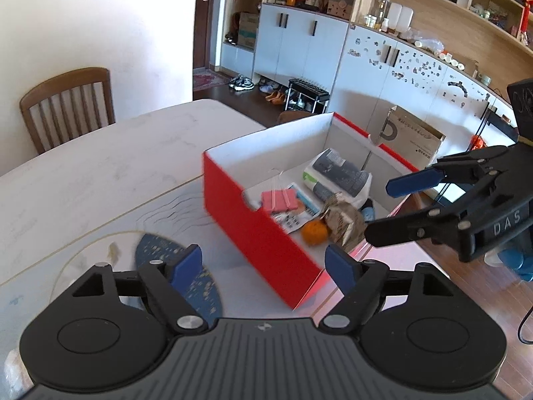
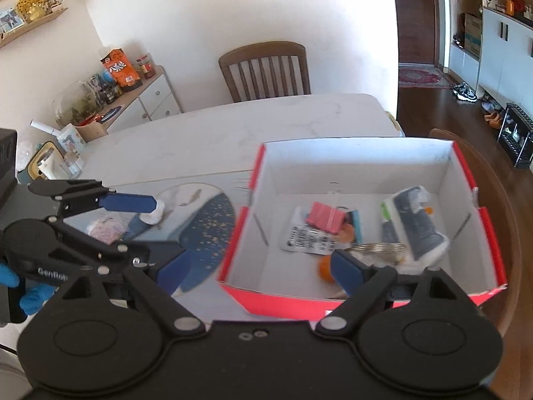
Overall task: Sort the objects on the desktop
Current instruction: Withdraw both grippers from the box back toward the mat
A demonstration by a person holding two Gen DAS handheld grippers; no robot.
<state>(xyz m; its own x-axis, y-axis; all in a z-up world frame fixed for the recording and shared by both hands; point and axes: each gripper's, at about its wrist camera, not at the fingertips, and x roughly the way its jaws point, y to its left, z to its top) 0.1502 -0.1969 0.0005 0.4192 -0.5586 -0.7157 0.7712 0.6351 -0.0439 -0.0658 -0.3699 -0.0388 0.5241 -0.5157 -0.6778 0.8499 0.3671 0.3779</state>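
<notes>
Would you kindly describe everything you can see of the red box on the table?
The red box is an open-topped rectangular carton, apparently cardboard, red outside and plain white inside, with no lid in view. It sits upright near the table edge, partly on a printed mat. One long wall has a cut-out handle notch. Inside lie a pink binder clip, a grey-and-white packet, a printed card, an orange fruit and crumpled wrapping. Neither tongs touches it.

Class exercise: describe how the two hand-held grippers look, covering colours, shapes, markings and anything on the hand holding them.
Both are matte black. The left hand-held gripper and right hand-held gripper have blue finger pads, silver pivot screws and round housings. White lettering reads "DAS" on the right and "GenRob" on the left. A blue glove covers the left hand.
</notes>
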